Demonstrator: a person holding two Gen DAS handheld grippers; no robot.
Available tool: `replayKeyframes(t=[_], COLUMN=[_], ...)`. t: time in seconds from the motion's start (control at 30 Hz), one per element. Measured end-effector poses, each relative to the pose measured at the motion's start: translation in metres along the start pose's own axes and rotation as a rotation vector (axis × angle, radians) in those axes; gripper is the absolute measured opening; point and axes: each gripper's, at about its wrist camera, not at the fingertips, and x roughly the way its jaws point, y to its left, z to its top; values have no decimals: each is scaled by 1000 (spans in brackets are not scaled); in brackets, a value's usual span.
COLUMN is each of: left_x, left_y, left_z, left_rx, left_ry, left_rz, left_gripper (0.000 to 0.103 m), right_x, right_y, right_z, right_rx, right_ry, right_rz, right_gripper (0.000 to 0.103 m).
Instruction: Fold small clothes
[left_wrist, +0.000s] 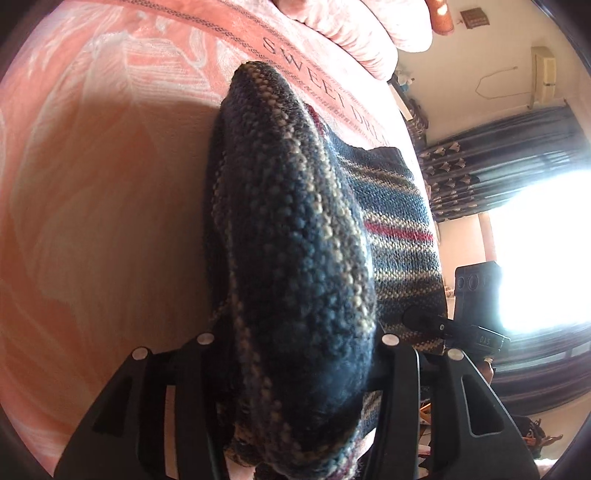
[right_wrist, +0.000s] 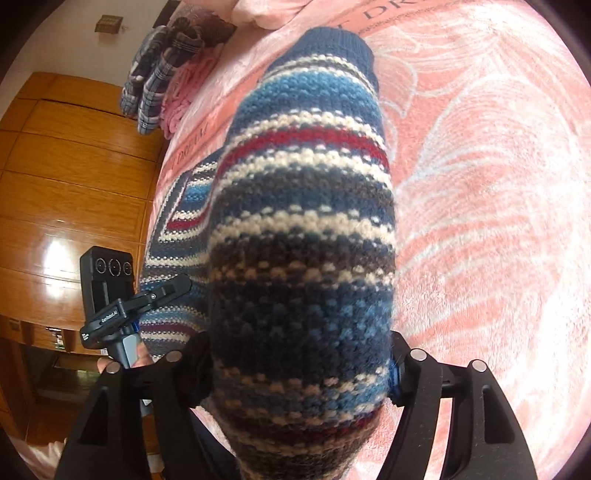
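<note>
Pink plush blanket (right_wrist: 491, 192) with a pale leaf pattern and the woven words "SWEET DREAM" covers the bed on which the work takes place. Nearest the lens in the left wrist view, the left gripper (left_wrist: 295, 373) has its two black fingers (left_wrist: 397, 391) clenched on a thick fold of the striped knit sweater (left_wrist: 295, 258), which rises between them and fills the centre of the frame. In the right wrist view, the right gripper (right_wrist: 299, 373) likewise grasps a bunched part of the same sweater, whose blue, cream, grey and red bands run across a sleeve ending in a dark blue ribbed cuff. Beyond both grips, the remainder of the garment lies flat on the blanket. Farther off, plaid clothes (right_wrist: 155, 81) and a pink knit item (right_wrist: 184, 92) are piled near the bed's edge. A wooden wardrobe (right_wrist: 70, 177) stands behind them; dark curtains (left_wrist: 498, 158) flank a bright window (left_wrist: 546, 251).
</note>
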Motion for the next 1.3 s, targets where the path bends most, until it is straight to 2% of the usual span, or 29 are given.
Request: replayKeyframes(t=[0.13, 0.17, 0.23, 0.37, 0.53, 0.57, 0.6, 0.63, 0.67, 0.77, 0.9, 1.07, 1.3], left_x=[-11, -17, -31, -51, -48, -45, -44, -43, -43, -49, -52, -45, -40], left_y=[-6, -8, -13, -24, -32, -30, -26, -21, -16, -7, -7, -3, 7], left_z=[-1, -4, -17, -55, -95, -96, -100, -103, -106, -108, -107, -109, -113], left_rx=[-52, -65, -79, -60, -39, -50, -66, -89, -111, -154, -111, -85, -99], left_ry=[4, -3, -20, -32, 1, -3, -10, -11, -4, 2, -2, 2, 0], left_rz=[36, 38, 59, 103, 99, 102, 103, 106, 114, 87, 125, 173, 182], left_gripper=[66, 73, 80, 81, 82, 78, 72, 55, 42, 37, 35, 36, 39], right_x=[-16, -21, -32, -45, -42, -40, -39, -40, -42, -51, -47, -23, -12], right_y=[8, 9, 6, -1, -18, -21, -23, -26, -24, -4, 10, -1, -6], right_z=[-8, -12, -24, -52, -77, -80, -81, -84, -84, -86, -88, -94, -95], right_rx=[-19, -21, -19, -3, 48, 57, 62, 70, 75, 2, -55, -40, -22], right_ry=[-15, -20, -29, -31, -19, -16, -14, -12, -11, -39, -36, -5, -9], right_rz=[-46, -58, -60, -35, -42, -37, -23, 2, 29, 11, -62, -157, -189], right_gripper=[81, 82, 82, 82, 80, 72, 58, 49, 32, 27, 27, 27, 32])
